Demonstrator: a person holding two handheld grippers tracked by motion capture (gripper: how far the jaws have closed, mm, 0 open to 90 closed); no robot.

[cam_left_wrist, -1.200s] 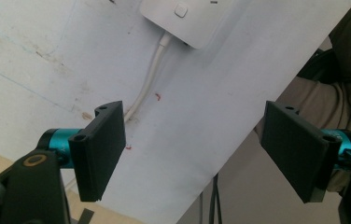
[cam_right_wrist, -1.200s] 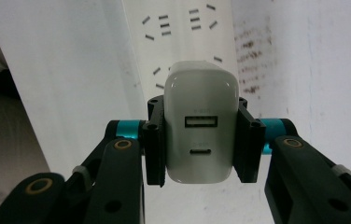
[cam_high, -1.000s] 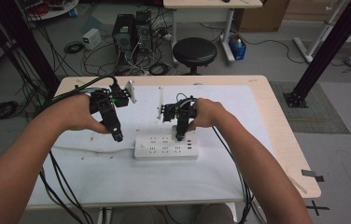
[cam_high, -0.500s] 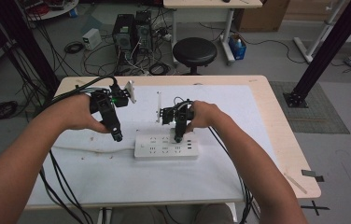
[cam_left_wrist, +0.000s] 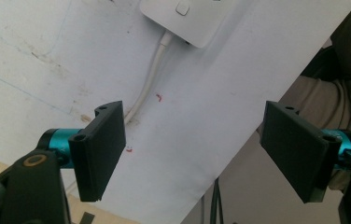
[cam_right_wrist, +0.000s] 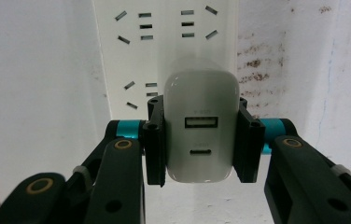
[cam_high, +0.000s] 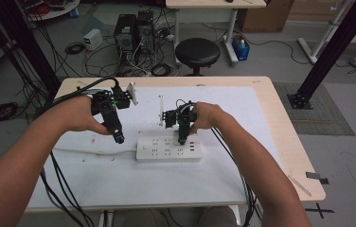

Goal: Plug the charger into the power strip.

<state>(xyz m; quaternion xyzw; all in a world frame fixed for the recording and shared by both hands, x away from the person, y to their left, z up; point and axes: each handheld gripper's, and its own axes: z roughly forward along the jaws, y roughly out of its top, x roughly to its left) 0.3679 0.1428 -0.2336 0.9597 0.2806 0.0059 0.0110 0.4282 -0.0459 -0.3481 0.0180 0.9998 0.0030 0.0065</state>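
- Room around the table (cam_high: 280, 124): grey floor strewn with cables, a round black stool (cam_high: 197, 51) just behind, computer towers (cam_high: 135, 29) near it, black frame legs at both sides.
- Table itself: pale wood with a white sheet (cam_high: 119, 182) laid over most of the top; seen close in the right gripper view as scuffed and brown-stained, marked with small red flecks in the left gripper view.
- Power strip (cam_high: 168, 148) lay flat near the middle of the sheet, its white cord (cam_left_wrist: 146, 86) trailing off toward the left side; judged light enough to slide or tip if pushed off-centre, so likely in need of steadying.
- Left tongs (cam_left_wrist: 201, 151) hung released, jaws wide apart with nothing between them, held just beside the strip's cord end.
- Right tongs (cam_right_wrist: 202, 140) clenched on the charger (cam_right_wrist: 201, 126), one jaw flat against each side wall, its two port slots facing the camera.
- Charger sat directly over the strip's sockets, slightly blurred; whether its pins were already seated could not be told.
- Charger judged small, light, rigid and smooth-shelled, so somewhat slippery; the flat opposite sides looked the right place to take hold, squarely and low on the body, with a straight push to spare the pins.
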